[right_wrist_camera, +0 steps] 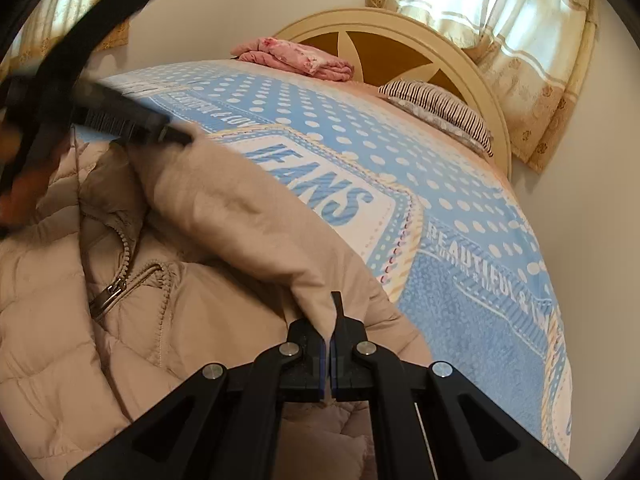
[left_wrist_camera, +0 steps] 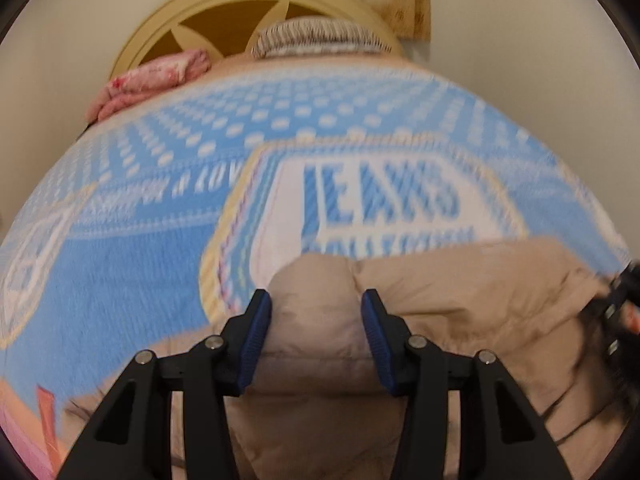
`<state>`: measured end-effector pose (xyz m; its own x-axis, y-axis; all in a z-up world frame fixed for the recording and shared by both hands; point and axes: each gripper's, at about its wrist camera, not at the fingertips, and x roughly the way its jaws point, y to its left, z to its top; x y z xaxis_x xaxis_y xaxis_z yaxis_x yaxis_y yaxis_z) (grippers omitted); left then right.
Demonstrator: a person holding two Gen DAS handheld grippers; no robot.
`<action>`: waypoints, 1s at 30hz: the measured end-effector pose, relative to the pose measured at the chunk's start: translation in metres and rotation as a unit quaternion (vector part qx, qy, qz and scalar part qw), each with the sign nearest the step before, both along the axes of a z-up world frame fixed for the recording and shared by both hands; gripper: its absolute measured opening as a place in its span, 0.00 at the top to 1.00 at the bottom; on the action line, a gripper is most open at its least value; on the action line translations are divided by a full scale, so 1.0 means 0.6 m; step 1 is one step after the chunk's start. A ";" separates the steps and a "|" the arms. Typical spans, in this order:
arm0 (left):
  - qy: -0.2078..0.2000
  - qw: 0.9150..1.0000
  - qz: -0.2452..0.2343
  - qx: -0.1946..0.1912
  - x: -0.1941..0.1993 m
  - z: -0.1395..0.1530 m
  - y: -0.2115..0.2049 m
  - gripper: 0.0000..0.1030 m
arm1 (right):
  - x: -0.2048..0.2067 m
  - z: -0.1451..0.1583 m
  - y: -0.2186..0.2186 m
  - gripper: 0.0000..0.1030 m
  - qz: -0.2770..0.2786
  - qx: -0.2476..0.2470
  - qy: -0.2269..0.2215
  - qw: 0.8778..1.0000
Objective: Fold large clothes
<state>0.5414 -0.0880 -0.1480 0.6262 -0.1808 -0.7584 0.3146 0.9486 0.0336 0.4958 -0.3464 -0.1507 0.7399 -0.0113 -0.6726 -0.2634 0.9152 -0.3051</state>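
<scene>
A beige puffer jacket [right_wrist_camera: 208, 264] lies on the blue blanket, its zipper [right_wrist_camera: 116, 280] showing at the left. My right gripper [right_wrist_camera: 329, 320] is shut on a fold of the jacket's sleeve. In the left wrist view my left gripper [left_wrist_camera: 316, 320] is open, its blue pads on either side of a bulge of the jacket [left_wrist_camera: 320, 300]. The left gripper also shows blurred in the right wrist view [right_wrist_camera: 120, 120], at the far end of the sleeve. The right gripper's edge [left_wrist_camera: 624, 304] shows at the far right of the left wrist view.
The bed carries a blue dotted blanket [left_wrist_camera: 120, 264] with "JEANS" printed on it. Folded pink cloth [right_wrist_camera: 296, 58] and a striped pillow [right_wrist_camera: 440, 108] lie by the cream headboard [right_wrist_camera: 400, 24]. Curtains [right_wrist_camera: 532, 52] hang behind. Walls flank the bed.
</scene>
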 end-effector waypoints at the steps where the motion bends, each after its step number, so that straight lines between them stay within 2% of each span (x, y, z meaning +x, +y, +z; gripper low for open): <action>1: 0.004 1.000 0.005 -0.001 0.001 -0.009 0.003 0.49 | 0.002 -0.003 0.004 1.00 0.000 -0.002 0.005 1.000; 4: 0.005 1.000 0.015 -0.008 0.006 -0.006 0.008 0.48 | 0.002 -0.001 0.003 0.99 -0.011 0.003 0.019 1.000; 7: 0.006 1.000 0.017 -0.005 0.007 -0.012 0.007 0.47 | -0.005 0.020 -0.022 0.91 -0.033 0.050 0.048 0.997; 10: 0.003 1.000 0.016 -0.008 0.003 -0.018 0.006 0.47 | -0.042 0.068 -0.038 0.72 -0.057 0.095 0.014 0.994; 12: 0.001 1.000 0.017 -0.008 0.002 -0.021 0.004 0.47 | -0.055 0.100 -0.036 0.43 -0.068 0.135 -0.016 0.988; 14: -0.001 1.000 0.018 -0.005 0.001 -0.021 0.002 0.47 | -0.042 0.120 -0.021 0.36 -0.080 0.177 -0.020 0.981; 16: -0.001 1.000 0.017 -0.001 0.000 -0.022 0.000 0.47 | -0.012 0.121 0.006 0.37 -0.083 0.179 -0.014 0.980; 18: -0.001 1.000 0.015 0.001 -0.001 -0.021 -0.001 0.47 | 0.025 0.099 0.031 0.65 -0.085 0.182 0.011 0.980; 19: 0.000 1.000 0.015 0.002 -0.002 -0.020 -0.001 0.47 | 0.043 0.082 0.037 0.67 -0.090 0.189 0.027 0.977; 21: -0.007 1.000 0.019 -0.006 -0.008 -0.005 0.003 0.47 | 0.070 0.039 0.036 0.67 -0.114 0.200 0.054 0.972; 24: -0.036 0.998 0.004 -0.046 -0.026 0.033 0.006 0.45 | 0.074 -0.009 0.022 0.67 -0.146 0.210 0.072 0.964; 25: -0.047 0.998 -0.005 -0.052 -0.032 0.045 -0.002 0.35 | 0.072 -0.018 0.017 0.67 -0.149 0.217 0.072 0.962; 27: -0.056 0.997 -0.019 -0.049 -0.035 0.051 -0.023 0.25 | 0.069 -0.025 0.011 0.67 -0.151 0.229 0.070 0.959; 29: -0.038 0.999 -0.016 -0.030 -0.023 0.031 -0.038 0.25 | 0.068 -0.029 0.009 0.67 -0.154 0.233 0.069 0.958; 30: -0.010 1.000 -0.002 -0.016 -0.005 0.009 -0.041 0.25 | 0.068 -0.030 0.009 0.67 -0.153 0.231 0.069 0.958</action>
